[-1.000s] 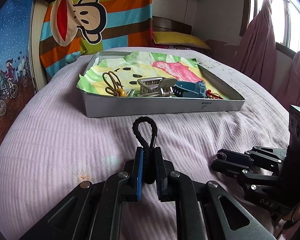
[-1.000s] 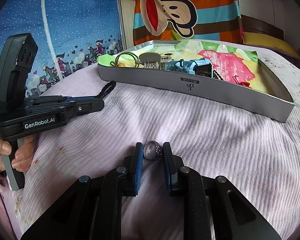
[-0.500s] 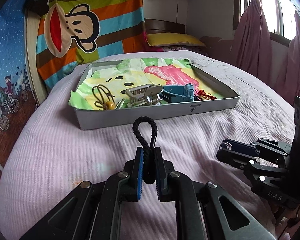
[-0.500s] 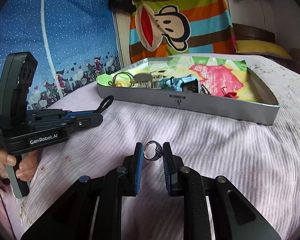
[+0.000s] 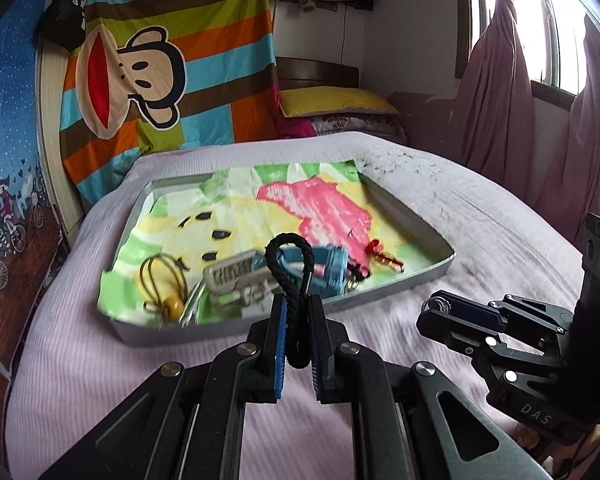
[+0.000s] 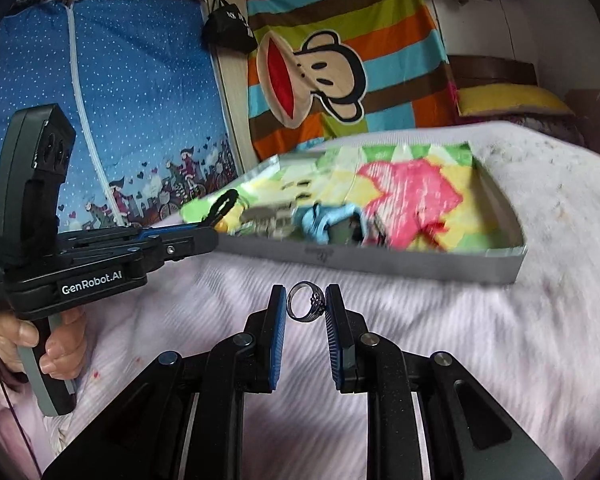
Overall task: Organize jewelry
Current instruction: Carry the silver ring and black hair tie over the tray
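Note:
My left gripper is shut on a black braided cord loop that stands up between its pads, held above the bed just in front of the grey tray. My right gripper is shut on a silver ring, held above the bed short of the tray's near wall. The tray holds a colourful cloth liner, a brown cord with a yellow bead, a metal hair clip, a blue piece and a red trinket. Each gripper shows in the other's view: right, left.
The tray lies on a bed with a pale pink ribbed cover. A striped monkey blanket and a yellow pillow stand behind it. Pink curtains hang at the right. A blue patterned wall panel is at the left.
Both grippers have risen and moved toward the tray, still holding the cord loop and the ring. The tray interior now shows more from above.

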